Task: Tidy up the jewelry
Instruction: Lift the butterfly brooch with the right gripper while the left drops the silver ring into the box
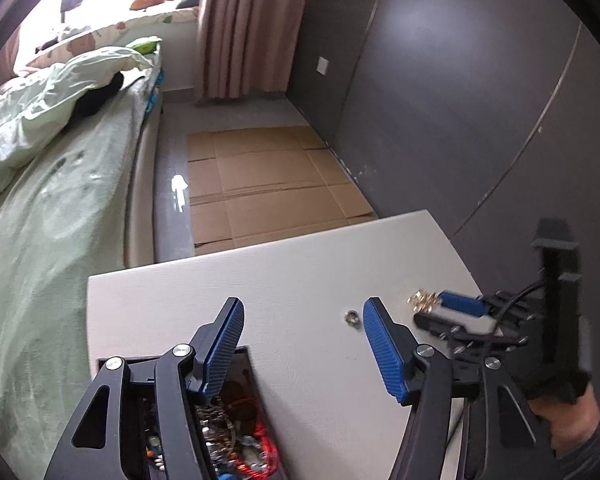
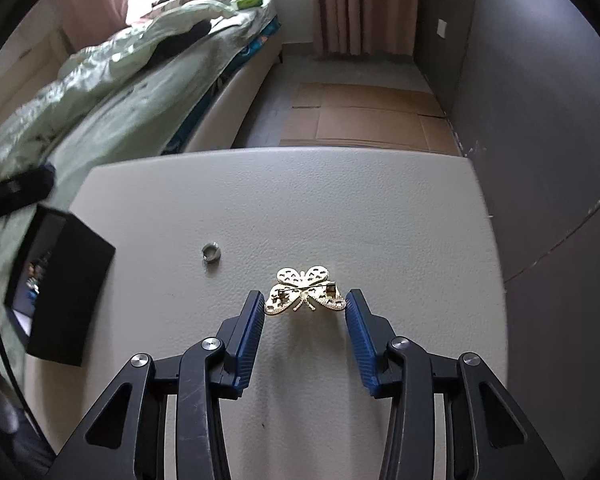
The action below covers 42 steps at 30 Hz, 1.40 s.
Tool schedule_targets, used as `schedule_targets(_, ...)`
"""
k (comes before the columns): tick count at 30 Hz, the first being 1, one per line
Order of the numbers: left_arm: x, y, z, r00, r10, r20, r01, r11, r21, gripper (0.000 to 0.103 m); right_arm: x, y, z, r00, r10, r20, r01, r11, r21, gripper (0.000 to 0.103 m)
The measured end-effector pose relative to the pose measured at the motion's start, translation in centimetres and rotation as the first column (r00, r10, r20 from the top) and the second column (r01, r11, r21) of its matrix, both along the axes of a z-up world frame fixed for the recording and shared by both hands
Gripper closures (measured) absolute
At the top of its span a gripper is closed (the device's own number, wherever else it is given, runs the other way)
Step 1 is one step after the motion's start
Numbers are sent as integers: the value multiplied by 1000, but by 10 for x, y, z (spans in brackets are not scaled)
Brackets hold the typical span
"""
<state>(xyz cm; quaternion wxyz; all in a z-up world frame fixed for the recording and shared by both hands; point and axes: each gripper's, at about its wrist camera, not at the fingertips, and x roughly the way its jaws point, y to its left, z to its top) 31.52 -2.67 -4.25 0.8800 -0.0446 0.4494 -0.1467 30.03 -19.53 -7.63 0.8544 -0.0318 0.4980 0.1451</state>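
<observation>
A gold butterfly brooch (image 2: 302, 290) lies on the white table (image 2: 340, 208), pin side up. My right gripper (image 2: 304, 299) has it between its blue pads, each pad touching a wing edge. In the left wrist view the same brooch (image 1: 420, 300) shows blurred at the tip of the right gripper (image 1: 436, 307). A small silver ring (image 2: 210, 253) lies loose on the table to the left of the brooch. My left gripper (image 1: 303, 308) is open with nothing between its fingers, its left finger over the black jewelry box (image 1: 249, 366); the ring (image 1: 352, 317) sits just beside its right finger.
The black box (image 2: 60, 292) stands at the table's left edge, holding several tangled pieces (image 1: 240, 428). A bed with green bedding (image 1: 52, 208) runs along the left. Flattened cardboard (image 1: 260, 184) lies on the floor beyond the table; a grey wall (image 1: 460, 100) closes the right.
</observation>
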Motion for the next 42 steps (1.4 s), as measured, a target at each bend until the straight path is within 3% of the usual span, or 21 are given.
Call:
schedule_targets(9,27,-55,-24,986,-119,-116,129,987,90,43,-3,-35,25,997,-75,27,73,994,87,61)
schedule_targets(12,33,-65,-39,977,-122,-173,142,984,108,53,0,-48,30,994,-102,31,98,989,110,61)
schedule_targets(17,43,-71,-56,968,-107,-229,139,982,129,61,4,-68,33,988,-148,31,142,980,141,61)
schedule_targets(22,45,-80,-62,966,-117,-229,154,977,150,69,7,-77,34,985,-170,28,164,974,158,61)
schedule_targets(27,44,-87,-71,965,-122,-231,167,968,189,71,8,-77,32,984,-176,24,170,972,164,60)
schedule_targets(31,42,-88,-72,973,-110,-203,158,958,238,83,8,-78,32,984,-178,21,173,972,162,60)
schedule_targets(33,41,-89,-72,971,-118,-207,167,956,239,90,7,-76,33,985,-174,21,168,973,158,60)
schedule_targets(42,34,-72,-44,979,-102,-176,135,973,188,90,-1,-66,51,987,-154,49,144,975,171,60)
